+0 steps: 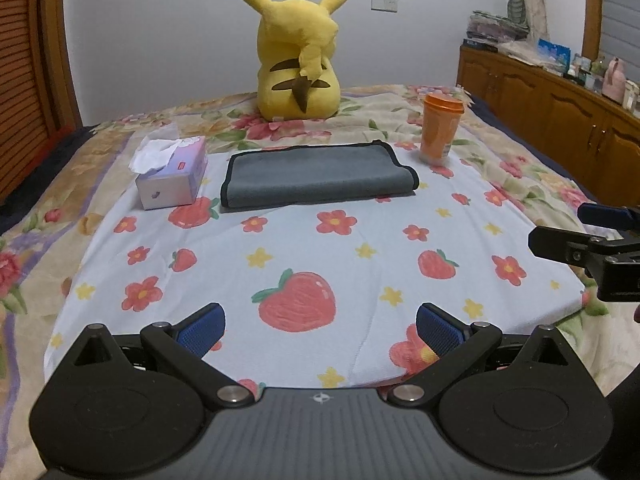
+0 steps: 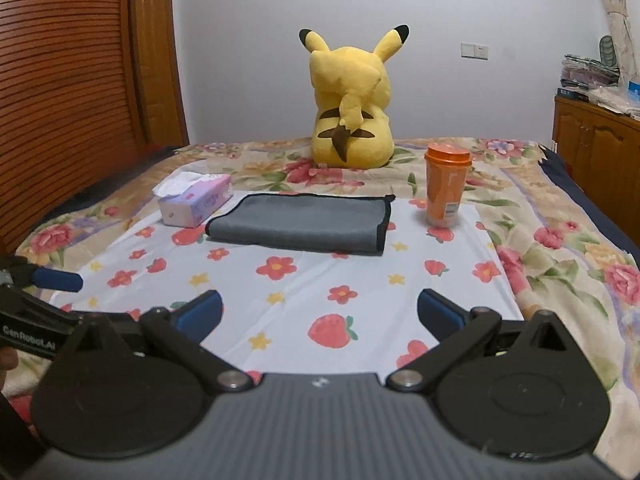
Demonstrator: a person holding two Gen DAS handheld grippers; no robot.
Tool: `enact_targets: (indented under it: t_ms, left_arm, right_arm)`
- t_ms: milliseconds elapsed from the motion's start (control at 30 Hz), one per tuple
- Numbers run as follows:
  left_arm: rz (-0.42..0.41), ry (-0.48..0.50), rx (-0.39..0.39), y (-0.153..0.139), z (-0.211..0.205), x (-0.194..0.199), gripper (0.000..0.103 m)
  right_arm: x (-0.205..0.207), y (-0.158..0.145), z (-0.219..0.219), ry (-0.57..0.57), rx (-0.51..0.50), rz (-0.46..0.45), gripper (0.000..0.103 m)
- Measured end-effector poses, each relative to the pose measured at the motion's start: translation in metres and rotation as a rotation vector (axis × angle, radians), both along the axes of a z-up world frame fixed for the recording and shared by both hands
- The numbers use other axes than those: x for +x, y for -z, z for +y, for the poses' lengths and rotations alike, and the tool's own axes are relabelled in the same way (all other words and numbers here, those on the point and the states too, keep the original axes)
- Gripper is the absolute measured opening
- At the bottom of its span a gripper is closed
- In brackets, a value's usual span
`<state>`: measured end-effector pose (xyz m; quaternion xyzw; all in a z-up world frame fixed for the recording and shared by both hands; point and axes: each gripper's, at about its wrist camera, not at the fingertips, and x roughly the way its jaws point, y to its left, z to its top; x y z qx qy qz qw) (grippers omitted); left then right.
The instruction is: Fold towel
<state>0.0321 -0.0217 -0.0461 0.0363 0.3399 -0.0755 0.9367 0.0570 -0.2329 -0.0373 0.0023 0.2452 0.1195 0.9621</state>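
A grey towel (image 1: 318,178) with black trim lies folded flat on a white strawberry-print cloth (image 1: 320,264) on the bed; it also shows in the right wrist view (image 2: 300,222). My left gripper (image 1: 320,330) is open and empty, well short of the towel, over the cloth's near edge. My right gripper (image 2: 320,314) is open and empty too, at a similar distance from the towel. The right gripper's fingers (image 1: 560,242) show at the right edge of the left wrist view. One blue finger (image 2: 58,280) of the left gripper shows at the left edge of the right wrist view.
A tissue box (image 1: 172,176) sits left of the towel, an orange cup (image 1: 440,130) to its right, a yellow Pikachu plush (image 1: 298,52) behind. A floral bedspread (image 1: 48,208) surrounds the cloth. A wooden cabinet (image 1: 560,120) with clutter runs along the right, and slatted wooden doors (image 2: 80,80) stand left.
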Motion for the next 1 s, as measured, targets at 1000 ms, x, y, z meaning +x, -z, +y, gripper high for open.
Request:
enact_targets:
  t_ms: [1000]
  left_arm:
    - [-0.173,-0.071,-0.005,-0.024,0.012,-0.017,0.103]
  right_arm:
    - [-0.004,-0.005,-0.011,0.075,0.031,-0.062,0.103]
